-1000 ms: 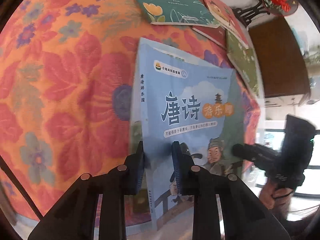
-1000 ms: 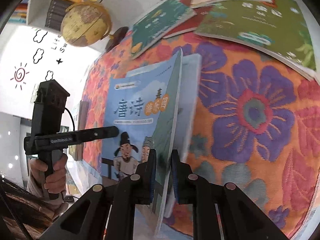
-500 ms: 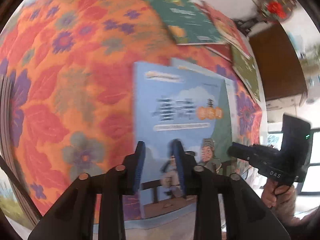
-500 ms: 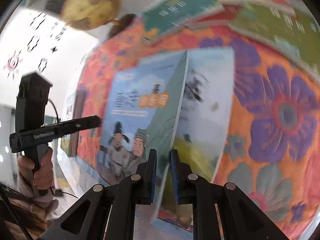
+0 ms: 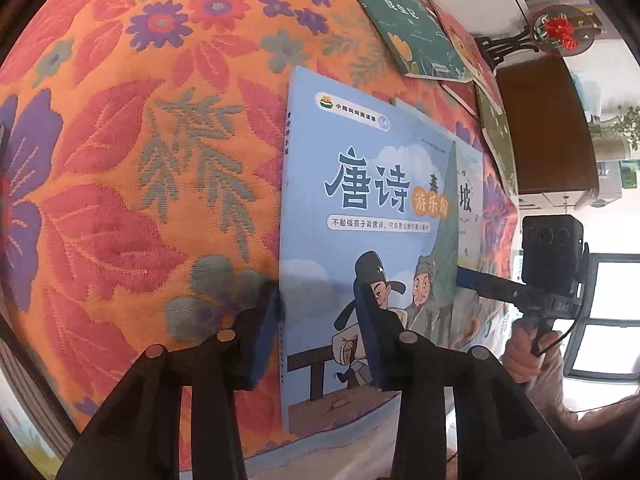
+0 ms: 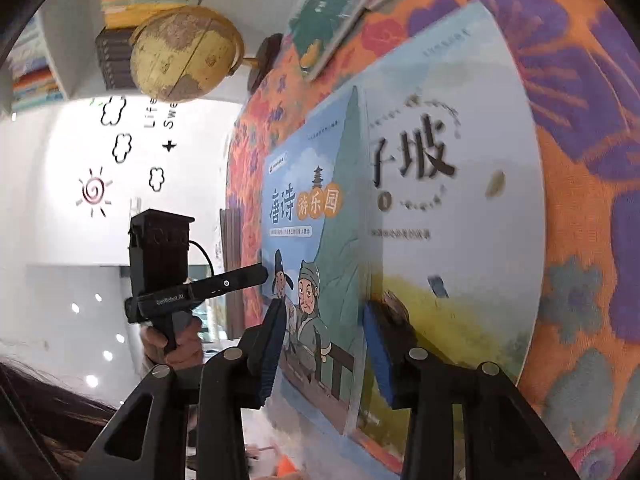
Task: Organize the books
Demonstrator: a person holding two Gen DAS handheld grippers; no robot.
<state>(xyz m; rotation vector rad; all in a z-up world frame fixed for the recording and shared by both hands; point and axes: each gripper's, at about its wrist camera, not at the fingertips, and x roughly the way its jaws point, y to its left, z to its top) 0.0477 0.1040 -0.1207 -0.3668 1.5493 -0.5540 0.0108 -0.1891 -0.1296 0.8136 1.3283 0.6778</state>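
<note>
We see the blue Tang-poetry picture book (image 5: 368, 216) lying flat on the floral orange tablecloth (image 5: 132, 184) that covers the table, its near edge at the table's front edge. It sits on top of a second, pale-covered book (image 6: 452, 208), which sticks out from under it on the right side.

Our left hand-held gripper (image 5: 320, 328) has its jaws spread wide and grips nothing: the left finger is just off the book's spine over the cloth, the right finger over the cover near the two cartoon figures. Whether the fingers touch the cover we cannot tell.

Our right hand-held gripper (image 6: 324, 344) is likewise wide open and empty, straddling the blue book's right edge, with its right finger over the pale book's cover.

At the far side of the table a green book (image 5: 404, 24) lies with a red book (image 5: 464, 40) and an olive-green book (image 5: 498, 136) to its right, well apart from the near pair. In the right wrist view a globe (image 6: 184, 54) stands at the far left, with stacked books on a shelf (image 6: 116, 60) behind it
</note>
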